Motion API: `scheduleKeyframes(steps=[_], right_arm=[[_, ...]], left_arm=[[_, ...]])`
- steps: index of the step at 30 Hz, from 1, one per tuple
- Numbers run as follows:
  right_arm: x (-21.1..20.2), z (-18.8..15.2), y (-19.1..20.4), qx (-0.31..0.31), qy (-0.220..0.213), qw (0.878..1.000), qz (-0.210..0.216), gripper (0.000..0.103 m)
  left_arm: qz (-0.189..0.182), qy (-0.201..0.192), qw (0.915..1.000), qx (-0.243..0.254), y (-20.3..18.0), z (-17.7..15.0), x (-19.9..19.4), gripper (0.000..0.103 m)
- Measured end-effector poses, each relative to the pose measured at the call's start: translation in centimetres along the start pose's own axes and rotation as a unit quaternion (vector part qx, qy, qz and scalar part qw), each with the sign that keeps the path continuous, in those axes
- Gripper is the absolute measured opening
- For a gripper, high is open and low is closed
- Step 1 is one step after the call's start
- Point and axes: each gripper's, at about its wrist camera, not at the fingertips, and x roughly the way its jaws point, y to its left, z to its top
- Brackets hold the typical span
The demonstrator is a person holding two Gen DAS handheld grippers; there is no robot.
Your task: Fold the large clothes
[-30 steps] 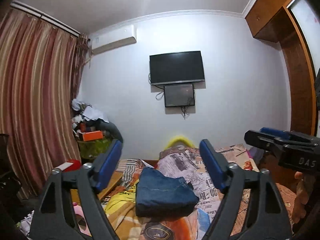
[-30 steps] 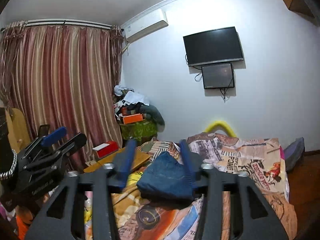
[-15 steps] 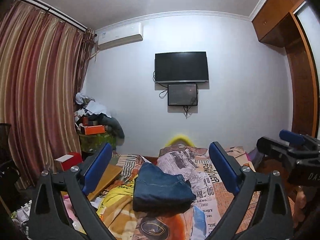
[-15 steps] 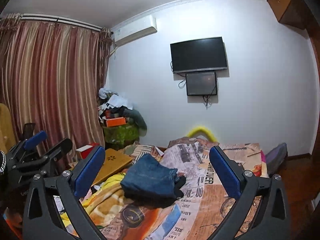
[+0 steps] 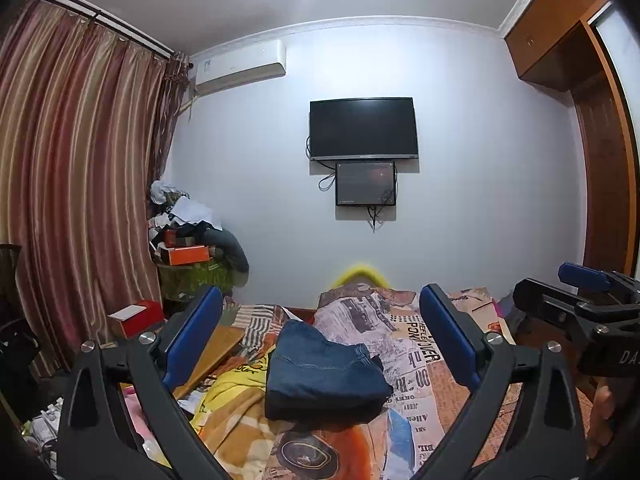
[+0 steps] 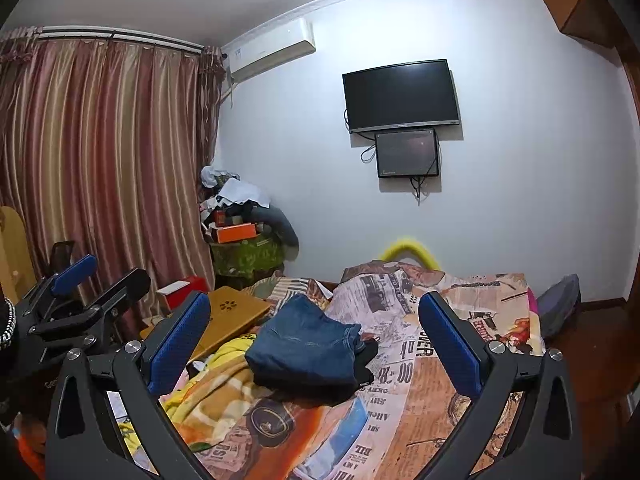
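A folded pair of blue jeans (image 5: 324, 368) lies on the bed, on the printed bedspread (image 5: 416, 344); it also shows in the right wrist view (image 6: 306, 346). My left gripper (image 5: 320, 328) is open and empty, held in the air well back from the jeans. My right gripper (image 6: 314, 328) is open and empty too, also held back from the jeans. The right gripper shows at the right edge of the left wrist view (image 5: 580, 300). The left gripper shows at the left of the right wrist view (image 6: 76, 292).
A yellow and orange blanket (image 6: 216, 388) lies bunched left of the jeans. A wooden lap desk (image 6: 236, 308) and a red box (image 6: 182, 290) sit at the bed's left side. A cluttered pile (image 6: 240, 220) stands by the curtain (image 6: 100, 160). A wardrobe (image 5: 600, 160) stands at the right.
Both grippers have opened wide and pulled back and up from the jeans. The right gripper stood narrow over the jeans a second ago; the folded jeans have stayed in place.
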Motion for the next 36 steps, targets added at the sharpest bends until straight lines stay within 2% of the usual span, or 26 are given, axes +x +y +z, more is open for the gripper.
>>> scheduleKeyframes(steps=[36], right_arm=[[-0.73,0.41,0.28,0.004,-0.003,1.000,-0.003,0.103]], left_arm=[[-0.034,0.023,0.9987,-0.029,0.21,-0.24,0.76,0.100]])
